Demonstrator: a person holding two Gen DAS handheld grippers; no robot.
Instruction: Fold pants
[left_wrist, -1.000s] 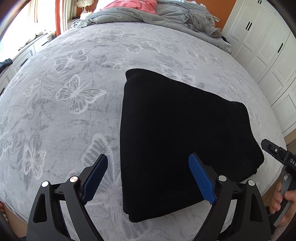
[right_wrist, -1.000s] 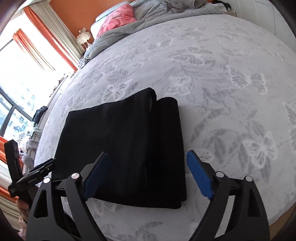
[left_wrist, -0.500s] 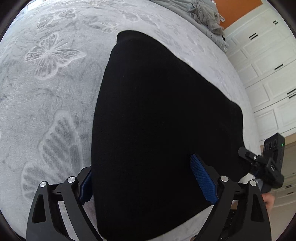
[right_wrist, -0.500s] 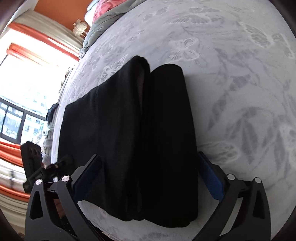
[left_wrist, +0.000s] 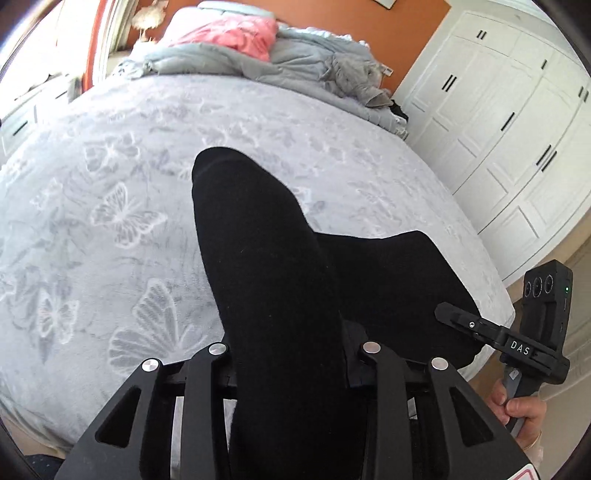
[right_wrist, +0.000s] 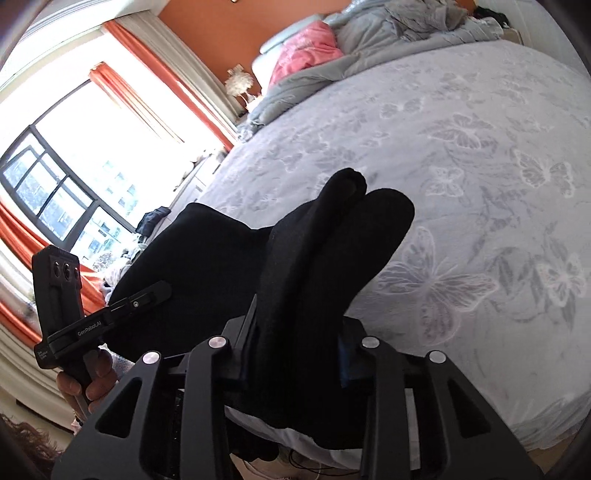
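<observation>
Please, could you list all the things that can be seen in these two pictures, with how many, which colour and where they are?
pants: one, black, folded, near edge of the bed, raised at both near corners by the grippers
bed cover: one, pale grey with butterfly print, under the pants
duvet: one, grey, bunched at the far end of the bed
pink cloth: one, pink, on the duvet
wardrobe: one, white doors with dark handles, beside the bed
curtains: orange, beside the window
window: one, dark frame, bright
left gripper: black, shut on the pants
right gripper: black with blue pads, shut on the pants
</observation>
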